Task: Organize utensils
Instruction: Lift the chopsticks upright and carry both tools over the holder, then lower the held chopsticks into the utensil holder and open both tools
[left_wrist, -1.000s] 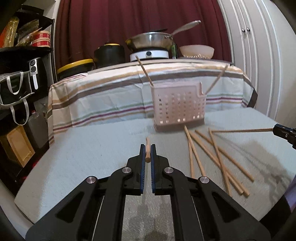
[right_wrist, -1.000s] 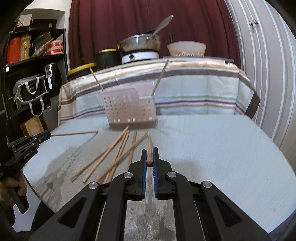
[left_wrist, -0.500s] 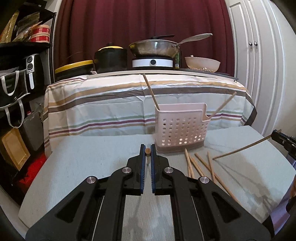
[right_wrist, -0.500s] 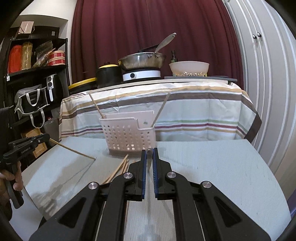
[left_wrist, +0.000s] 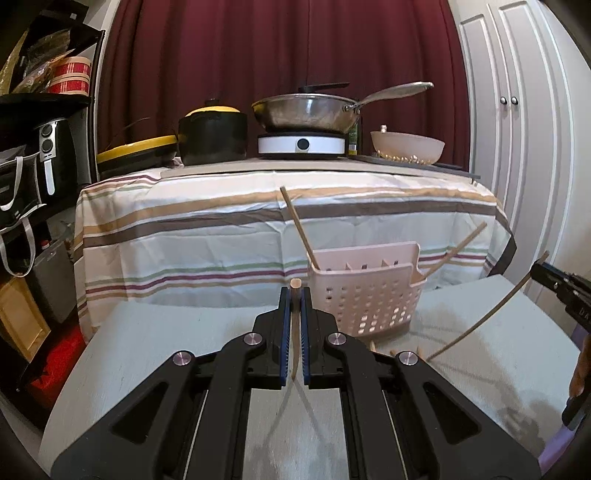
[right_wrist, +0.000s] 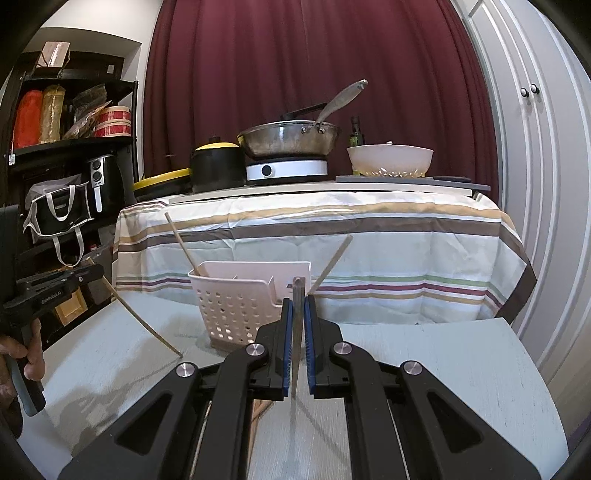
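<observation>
Chopsticks are what I have in both tools. My left tool is clamped on one chopstick, its blunt end poking up just past the blue pads; my right tool pinches a second chopstick the same way, upright between the fingers.

From the left wrist view I see the right tool at the far edge, its stick slanting down toward the table, tip low near the surface. That view also catches a few loose chopstick ends lying just in front of the pink basket, half hidden behind my tool. The right wrist view gives the reverse — the left tool in a hand at the left edge, its stick angling down to the table.

The perforated basket stands on the pale grey table ahead of both tools, with one chopstick leaning out at each end of it.

Behind it stands a higher table under a striped cloth — carrying a black pot with a yellow lid, a steel pan on a white burner, and a pale bowl. Dark red curtains hang at the back, white cupboard doors on the right, black shelving on the left.
</observation>
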